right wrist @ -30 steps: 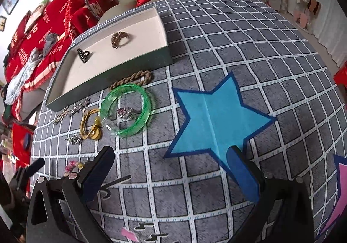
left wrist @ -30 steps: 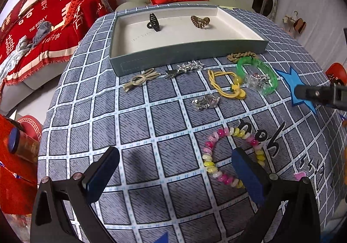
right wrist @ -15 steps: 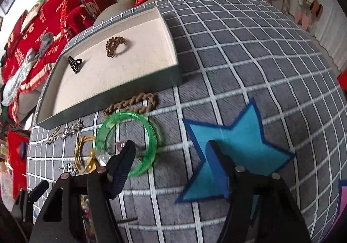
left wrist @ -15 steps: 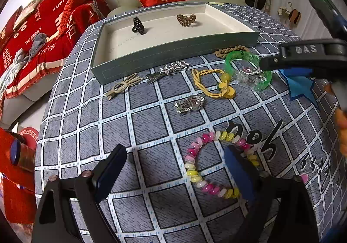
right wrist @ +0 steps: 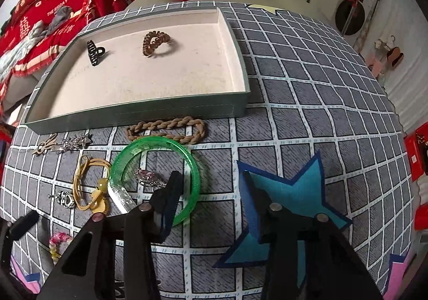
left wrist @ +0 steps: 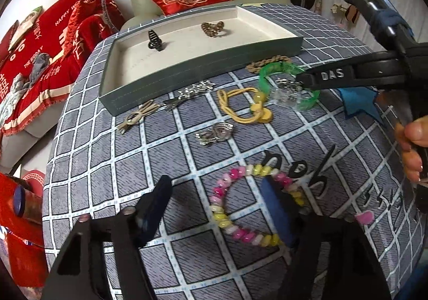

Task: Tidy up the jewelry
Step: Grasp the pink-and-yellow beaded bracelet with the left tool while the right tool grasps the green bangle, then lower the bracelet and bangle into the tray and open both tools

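1. Now the right gripper (right wrist: 208,190) stands with its jaws wide apart over the green bangle (right wrist: 194,166), well in front of the tray (right wrist: 139,112). One finger (right wrist: 168,193) sits inside the ring and the other (right wrist: 251,198) rests over the blue star patch (right wrist: 294,193) outside it. Nothing is clamped between them.
2. Inside the bangle lies a small sparkly brooch (right wrist: 147,177), just beside the inner finger.
3. Between the bangle and the tray's front wall lies a braided brown hair tie (right wrist: 165,128), touching the bangle's far edge.
4. Left of the bangle, also in front of the tray, sit a yellow hair tie (right wrist: 91,182), a silver ring (right wrist: 64,197), a silver star clip (right wrist: 75,142) and a beige bow clip (right wrist: 44,146).
5. In the tray rest a black claw clip (right wrist: 93,52) and a brown coil hair tie (right wrist: 155,43), well apart from each other.
6. Further from the tray, the left gripper (left wrist: 216,201) is spread open, empty, low over the pink and yellow bead bracelet (left wrist: 227,217). Its right finger (left wrist: 275,209) overlaps the bracelet's right side, and its left finger (left wrist: 157,198) is clear of the beads.
7. Everything outside the tray lies on the grey checked cloth (left wrist: 107,166).
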The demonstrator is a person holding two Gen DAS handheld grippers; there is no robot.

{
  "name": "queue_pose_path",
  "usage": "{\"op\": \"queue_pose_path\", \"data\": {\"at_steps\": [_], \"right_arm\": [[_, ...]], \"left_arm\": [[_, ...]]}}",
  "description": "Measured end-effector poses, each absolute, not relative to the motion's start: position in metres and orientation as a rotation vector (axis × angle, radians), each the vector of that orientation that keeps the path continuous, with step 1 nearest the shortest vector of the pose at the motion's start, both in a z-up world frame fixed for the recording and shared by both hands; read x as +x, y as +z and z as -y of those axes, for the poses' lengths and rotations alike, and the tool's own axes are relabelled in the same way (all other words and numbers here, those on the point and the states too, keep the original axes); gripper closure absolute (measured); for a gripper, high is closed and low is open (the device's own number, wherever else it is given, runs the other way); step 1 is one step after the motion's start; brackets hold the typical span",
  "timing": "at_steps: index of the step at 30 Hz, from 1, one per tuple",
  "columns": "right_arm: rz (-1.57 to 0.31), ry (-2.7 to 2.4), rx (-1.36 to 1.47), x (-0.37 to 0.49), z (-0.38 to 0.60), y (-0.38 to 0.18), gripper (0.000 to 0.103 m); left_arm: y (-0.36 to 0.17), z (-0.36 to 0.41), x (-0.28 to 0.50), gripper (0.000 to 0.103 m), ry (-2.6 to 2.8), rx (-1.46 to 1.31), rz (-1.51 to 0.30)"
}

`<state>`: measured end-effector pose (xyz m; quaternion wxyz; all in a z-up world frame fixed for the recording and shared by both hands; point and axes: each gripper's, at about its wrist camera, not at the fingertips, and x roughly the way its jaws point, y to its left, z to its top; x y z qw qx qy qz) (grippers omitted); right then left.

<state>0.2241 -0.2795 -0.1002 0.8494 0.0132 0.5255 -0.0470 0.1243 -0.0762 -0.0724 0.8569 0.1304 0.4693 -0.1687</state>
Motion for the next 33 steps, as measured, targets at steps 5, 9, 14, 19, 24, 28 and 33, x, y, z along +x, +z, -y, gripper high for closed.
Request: {"op": "queue_pose_path", "data": {"at_steps": [5, 9, 14, 19, 24, 28, 33], "right_arm": [[-1.114, -0.075, 0.015, 0.227, 0.273, -0.099, 0.073], [-1.115, -0.065, 0.018, 0.228, 0.268, -0.099, 0.092], [-1.106, -0.062, 0.073, 0.224, 0.273, -0.099, 0.095], [-1.076, -0.048, 0.162, 0.216, 0.288, -0.089, 0.095], [-1.047, -0.023, 0.198, 0.207, 0.297, -0.073, 0.095], [-1.026, -0.005, 0.225, 0.204, 0.303, -0.056, 0.095], [-0.99, 0.008, 0.228, 0.213, 0.302, -0.033, 0.095]], "left_arm": [[-0.07, 0.085, 0.118, 0.053, -0.403, 0.286, -0.988], [-0.07, 0.091, 0.113, 0.078, -0.442, 0.302, -0.993], [-0.068, 0.085, 0.114, 0.079, -0.483, 0.228, -1.016], [-0.059, 0.072, 0.117, 0.079, -0.503, 0.161, -1.013], [-0.042, 0.061, 0.118, 0.079, -0.505, 0.123, -0.984], [-0.021, 0.052, 0.125, 0.079, -0.499, 0.085, -0.94], [0.007, 0.046, 0.152, 0.079, -0.502, 0.057, -0.881]]}}
